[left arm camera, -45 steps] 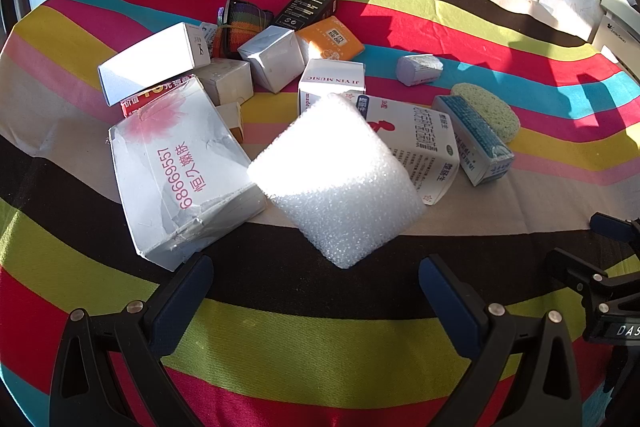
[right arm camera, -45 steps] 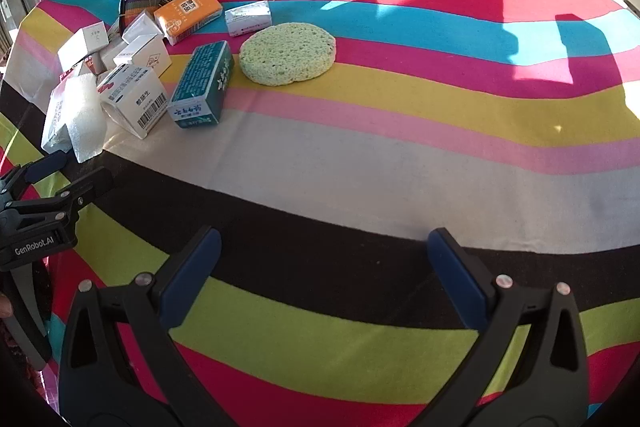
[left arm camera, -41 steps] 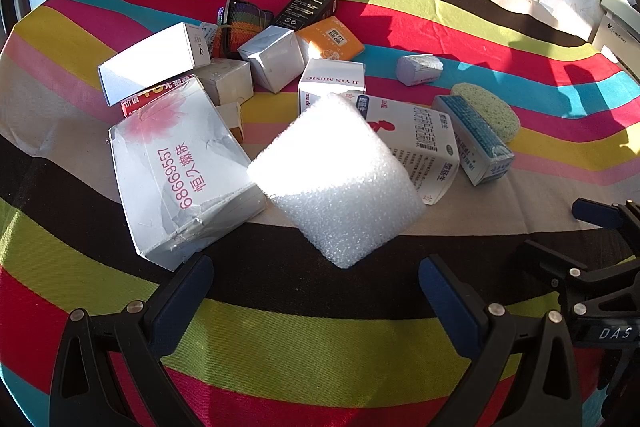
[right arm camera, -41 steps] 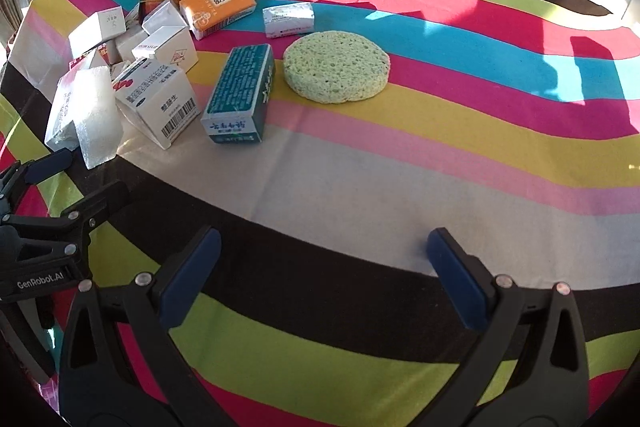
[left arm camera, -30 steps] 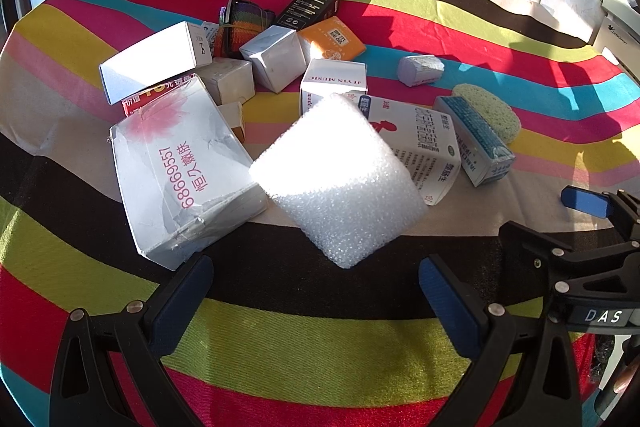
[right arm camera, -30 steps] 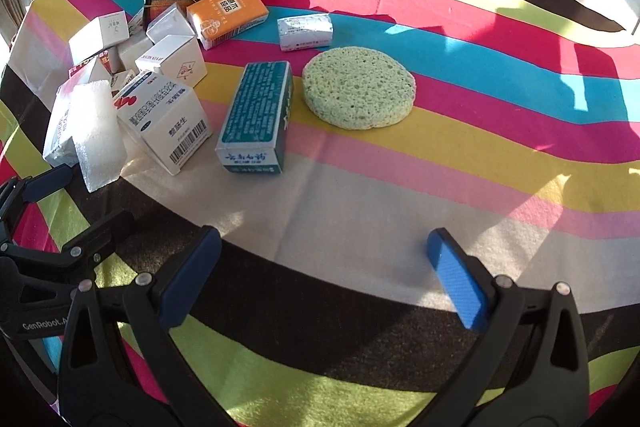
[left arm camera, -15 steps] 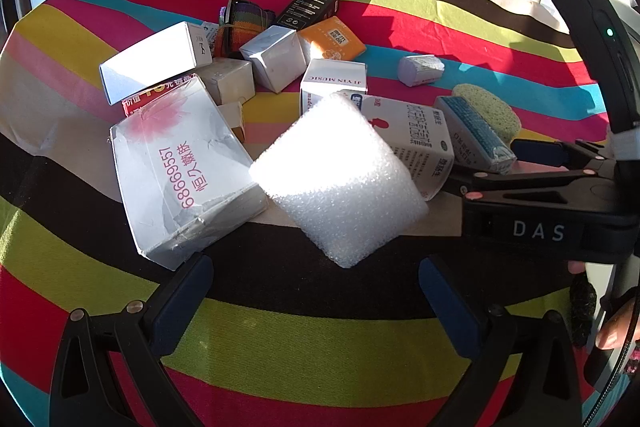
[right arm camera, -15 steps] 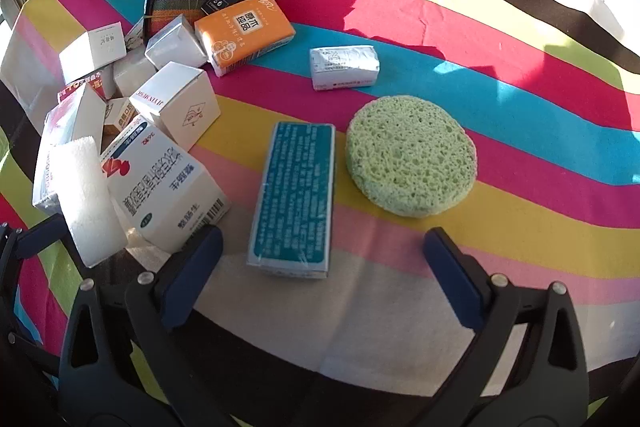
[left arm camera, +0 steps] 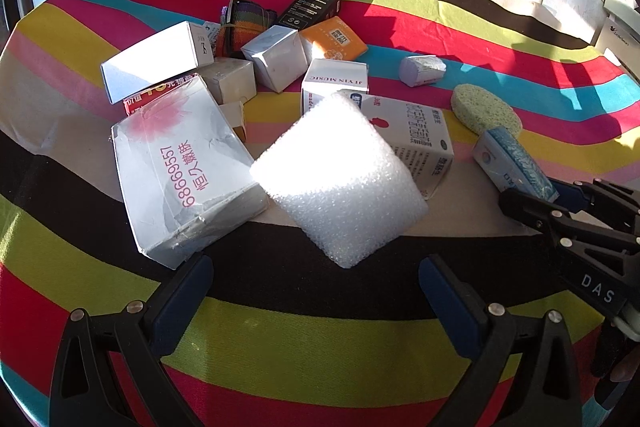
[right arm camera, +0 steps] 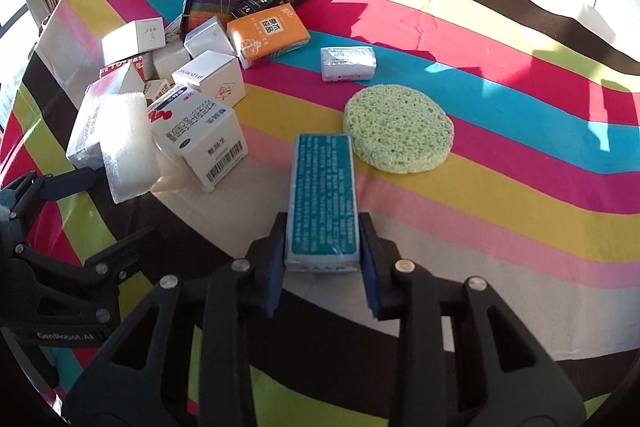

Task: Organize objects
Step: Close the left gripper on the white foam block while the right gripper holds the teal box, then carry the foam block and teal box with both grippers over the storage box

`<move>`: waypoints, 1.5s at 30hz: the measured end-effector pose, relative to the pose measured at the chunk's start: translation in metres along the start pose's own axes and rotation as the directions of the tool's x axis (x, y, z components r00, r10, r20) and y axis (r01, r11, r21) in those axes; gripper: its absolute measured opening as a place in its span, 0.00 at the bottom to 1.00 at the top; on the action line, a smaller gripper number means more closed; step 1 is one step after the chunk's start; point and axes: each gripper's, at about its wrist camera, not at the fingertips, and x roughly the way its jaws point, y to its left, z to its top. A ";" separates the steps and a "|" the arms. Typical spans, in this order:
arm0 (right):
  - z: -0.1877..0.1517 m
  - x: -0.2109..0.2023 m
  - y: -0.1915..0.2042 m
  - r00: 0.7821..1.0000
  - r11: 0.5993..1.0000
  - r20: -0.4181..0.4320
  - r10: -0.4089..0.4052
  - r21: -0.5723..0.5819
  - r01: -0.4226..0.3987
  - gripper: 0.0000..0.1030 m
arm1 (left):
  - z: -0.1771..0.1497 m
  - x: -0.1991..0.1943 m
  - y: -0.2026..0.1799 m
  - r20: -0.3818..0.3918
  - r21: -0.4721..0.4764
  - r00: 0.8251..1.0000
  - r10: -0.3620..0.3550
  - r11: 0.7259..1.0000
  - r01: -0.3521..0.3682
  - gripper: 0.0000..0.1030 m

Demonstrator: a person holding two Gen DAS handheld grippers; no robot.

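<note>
From the left wrist, the left claw (left arm camera: 316, 291) hangs spread and empty over the striped table (left arm camera: 320, 343), just short of the white foam block (left arm camera: 340, 179), while the right claw (left arm camera: 532, 197) at the right edge pinches the teal box (left arm camera: 514, 161). From the right wrist, the right claw (right arm camera: 322, 259) has just pressed its jaws onto the near end of the teal box (right arm camera: 323, 195), which lies just beside the green sponge (right arm camera: 398, 129), with the heap of cartons off to the left.
</note>
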 end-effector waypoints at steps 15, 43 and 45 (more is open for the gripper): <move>-0.038 -0.028 -0.016 0.999 0.997 0.038 0.025 0.070 -0.028 0.36 | 0.006 0.000 -0.024 -0.046 -0.089 0.998 -0.043 0.995 0.039 1.00; -0.060 -0.053 -0.025 0.996 0.993 0.085 0.024 0.114 -0.034 0.36 | -0.042 -0.087 0.012 0.143 -0.077 0.982 -0.122 0.988 0.134 0.27; -0.064 -0.065 -0.013 0.995 0.996 0.096 0.039 0.081 -0.047 0.36 | -0.047 -0.100 0.018 0.164 -0.078 0.980 -0.110 0.989 0.124 0.27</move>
